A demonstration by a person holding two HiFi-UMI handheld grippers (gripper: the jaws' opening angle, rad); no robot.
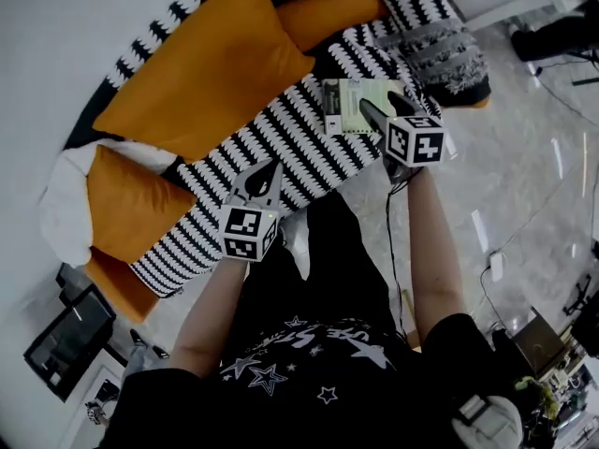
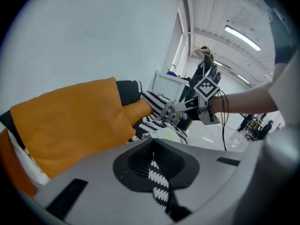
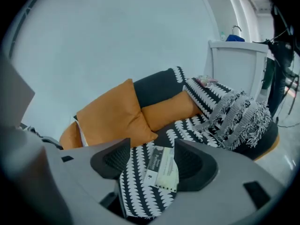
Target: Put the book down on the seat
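The pale green paperback book (image 1: 360, 108) with a dark spine strip is lying flat on the black-and-white zigzag-patterned sofa seat (image 1: 304, 143), near the seat's front edge and toward its right end, its cover facing up. The right hand-held gripper (image 3: 153, 149) is hovering just over it with its jaws released and standing wide apart; in the right gripper view the book is showing in the gap between them, with neither pad pressing on it. Beyond the book's right side, a fringed black-and-white woven throw (image 1: 440, 50) is draping over the seat's far right end. Behind the book, a large orange square cushion (image 1: 201, 64) is leaning against the dark backrest, with a smaller orange cushion (image 1: 328, 7) sitting beside it. The left hand-held gripper (image 1: 267, 171) is hanging over the seat's front edge, well apart from the book, its jaws clenched together on nothing. A third orange cushion (image 1: 131, 204) is lying at the seat's left end, and a glossy pale floor (image 1: 524, 157) is spreading in front of the sofa.
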